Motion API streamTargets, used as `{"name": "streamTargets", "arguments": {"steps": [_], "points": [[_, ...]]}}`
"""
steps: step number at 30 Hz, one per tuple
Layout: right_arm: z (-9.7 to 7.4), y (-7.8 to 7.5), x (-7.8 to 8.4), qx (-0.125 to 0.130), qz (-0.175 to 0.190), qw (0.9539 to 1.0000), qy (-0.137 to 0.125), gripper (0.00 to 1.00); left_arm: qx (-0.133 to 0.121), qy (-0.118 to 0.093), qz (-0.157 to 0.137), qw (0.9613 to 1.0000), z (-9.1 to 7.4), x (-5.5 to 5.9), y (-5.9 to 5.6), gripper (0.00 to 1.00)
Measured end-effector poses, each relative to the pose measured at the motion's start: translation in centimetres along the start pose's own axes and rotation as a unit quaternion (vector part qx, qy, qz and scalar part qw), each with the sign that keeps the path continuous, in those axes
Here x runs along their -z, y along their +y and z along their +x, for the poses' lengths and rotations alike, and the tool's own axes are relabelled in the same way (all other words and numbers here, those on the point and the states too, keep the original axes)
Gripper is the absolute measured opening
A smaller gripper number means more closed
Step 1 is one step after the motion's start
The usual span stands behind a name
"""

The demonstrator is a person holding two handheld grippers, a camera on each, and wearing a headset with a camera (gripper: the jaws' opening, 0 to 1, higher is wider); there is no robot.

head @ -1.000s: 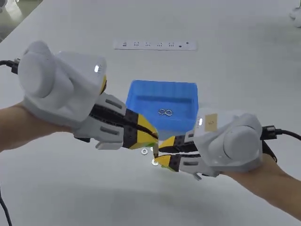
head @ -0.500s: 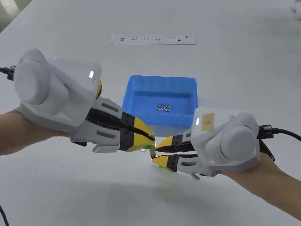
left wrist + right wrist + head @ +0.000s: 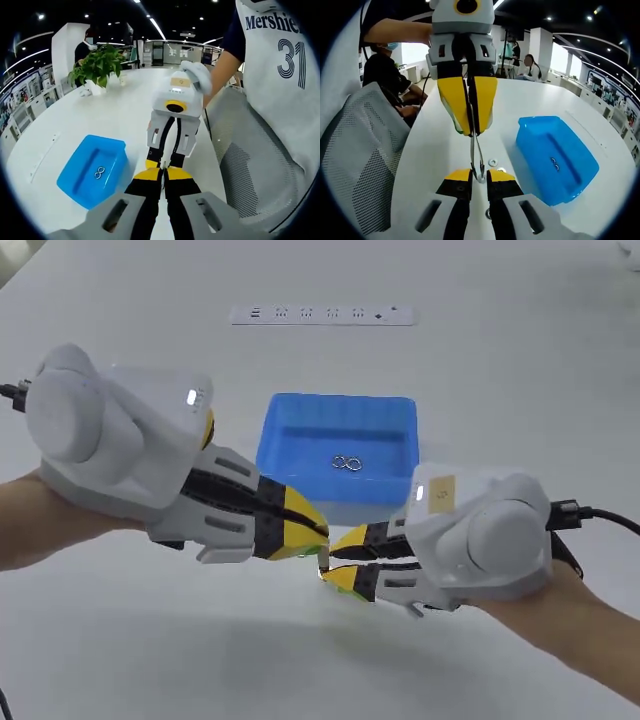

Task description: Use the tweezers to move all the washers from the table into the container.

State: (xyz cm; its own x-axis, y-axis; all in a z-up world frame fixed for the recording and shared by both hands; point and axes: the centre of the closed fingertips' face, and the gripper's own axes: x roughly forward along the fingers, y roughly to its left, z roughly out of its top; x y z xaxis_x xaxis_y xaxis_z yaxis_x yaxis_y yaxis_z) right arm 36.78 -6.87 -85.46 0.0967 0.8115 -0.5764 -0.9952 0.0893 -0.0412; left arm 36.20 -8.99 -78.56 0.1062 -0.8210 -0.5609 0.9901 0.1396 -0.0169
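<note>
While we are holding tweezers (image 3: 476,155) down beside a washer (image 3: 493,162):
Our left claw (image 3: 470,127) is clamping them; our right claw (image 3: 480,179) is flanking the tips to squeeze, closure unclear.

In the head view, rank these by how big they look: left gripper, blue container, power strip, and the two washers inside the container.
1. left gripper, though it is nearest the camera, which inflates it
2. blue container
3. power strip
4. washers

- The left tongs (image 3: 320,533) had a white body, black-and-yellow jaws and a small lit lamp.
- The right tongs (image 3: 327,567) matched, trailing a black cable (image 3: 603,522).
- A white jersey (image 3: 280,100) bore "31".
</note>
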Motion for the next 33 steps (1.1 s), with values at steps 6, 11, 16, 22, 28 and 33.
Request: {"name": "streamTargets", "arguments": {"steps": [6,11,16,22,28,33], "points": [[0.1,0.1,0.1,-0.002,0.003,1.0000,0.002,0.13,0.003,-0.001,-0.006,1.0000,0.1,0.1,-0.1,0.06],[0.0,0.1,-0.2,-0.007,0.004,1.0000,-0.003,0.13,0.007,-0.002,-0.010,0.9999,0.1,0.1,-0.1,0.06],[0.4,0.4,-0.4,-0.026,-0.019,0.9995,0.002,0.12,0.004,-0.002,-0.012,0.9999,0.1,0.1,0.2,0.06],[0.4,0.5,-0.3,-0.024,-0.029,0.9993,0.003,0.10,0.008,-0.001,-0.015,0.9999,-0.1,0.3,0.1,0.06],[0.4,0.4,-0.3,-0.022,-0.018,0.9996,0.000,0.10,0.010,0.000,-0.015,0.9998,-0.1,0.3,0.0,0.06],[0.3,0.6,-0.5,-0.024,-0.020,0.9995,-0.002,0.10,0.015,0.007,-0.013,0.9998,-0.2,0.1,-0.3,0.06]]}}
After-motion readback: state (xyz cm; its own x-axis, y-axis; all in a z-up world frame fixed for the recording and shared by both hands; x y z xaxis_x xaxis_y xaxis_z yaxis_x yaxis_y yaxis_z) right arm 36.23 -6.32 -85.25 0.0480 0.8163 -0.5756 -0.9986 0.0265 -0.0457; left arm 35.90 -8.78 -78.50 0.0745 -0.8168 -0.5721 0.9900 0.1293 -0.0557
